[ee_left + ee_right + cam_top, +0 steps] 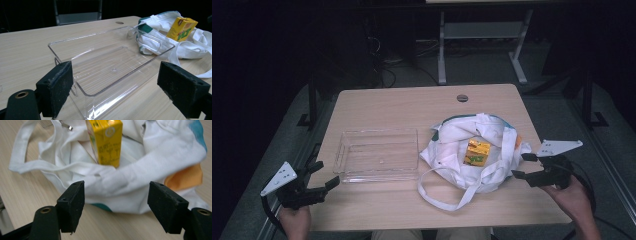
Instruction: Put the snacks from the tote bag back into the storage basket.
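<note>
From above, a wooden desk [387, 205] carries a clear plastic tray [377, 154] left of centre and a crumpled white cloth bag [474, 155] to its right, with a yellow juice carton [477, 152] resting in the bag's opening. The left gripper [324, 176] hovers near the tray's near-left corner, the right gripper [521, 165] just beside the bag's right edge; both are empty.

Along the left gripper [112, 85], the fingers [56, 87] stand wide apart, framing the tray [110, 60], with the bag [190, 42] and carton [182, 28] beyond.

Along the right gripper [115, 205], the fingers [71, 205] are spread apart before the bag [140, 177], not touching it; the carton [106, 141] stands upright in its folds.
</note>
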Demonstrator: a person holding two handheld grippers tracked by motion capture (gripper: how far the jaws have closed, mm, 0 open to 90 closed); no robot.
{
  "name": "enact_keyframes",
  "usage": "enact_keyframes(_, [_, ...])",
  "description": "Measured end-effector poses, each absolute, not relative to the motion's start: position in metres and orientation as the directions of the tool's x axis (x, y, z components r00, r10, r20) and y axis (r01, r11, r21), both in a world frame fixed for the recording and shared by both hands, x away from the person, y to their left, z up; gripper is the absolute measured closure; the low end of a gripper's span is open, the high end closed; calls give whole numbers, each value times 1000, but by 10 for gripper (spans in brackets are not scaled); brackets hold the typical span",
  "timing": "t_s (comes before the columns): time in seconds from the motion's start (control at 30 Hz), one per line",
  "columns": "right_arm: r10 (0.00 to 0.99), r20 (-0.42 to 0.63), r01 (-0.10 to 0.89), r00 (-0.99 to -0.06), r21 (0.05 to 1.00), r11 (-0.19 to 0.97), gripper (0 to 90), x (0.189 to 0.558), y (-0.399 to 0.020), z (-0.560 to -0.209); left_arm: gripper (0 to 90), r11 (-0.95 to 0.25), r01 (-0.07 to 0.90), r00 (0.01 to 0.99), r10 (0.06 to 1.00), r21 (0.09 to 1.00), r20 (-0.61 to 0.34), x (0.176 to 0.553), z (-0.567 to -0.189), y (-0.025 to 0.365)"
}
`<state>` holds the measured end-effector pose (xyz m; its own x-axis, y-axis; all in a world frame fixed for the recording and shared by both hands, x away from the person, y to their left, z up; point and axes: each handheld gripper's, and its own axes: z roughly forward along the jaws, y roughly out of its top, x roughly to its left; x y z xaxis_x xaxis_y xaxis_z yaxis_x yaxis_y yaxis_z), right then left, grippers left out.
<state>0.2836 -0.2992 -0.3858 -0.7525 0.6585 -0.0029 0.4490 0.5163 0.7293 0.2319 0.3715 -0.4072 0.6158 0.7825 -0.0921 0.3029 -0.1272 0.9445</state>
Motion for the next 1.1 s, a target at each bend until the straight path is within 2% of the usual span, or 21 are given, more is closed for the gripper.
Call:
enact_keyframes(0.5, [568, -48, 388, -822, 683, 619, 285, 323, -250, -348, 127, -114, 300, 612, 784, 947, -99, 231, -407, 373])
enact_keyframes(1.1, [460, -74, 342, -885, 567, 749, 288, 357, -198, -346, 127, -105, 301, 609, 786, 948, -107, 230, -406, 373])
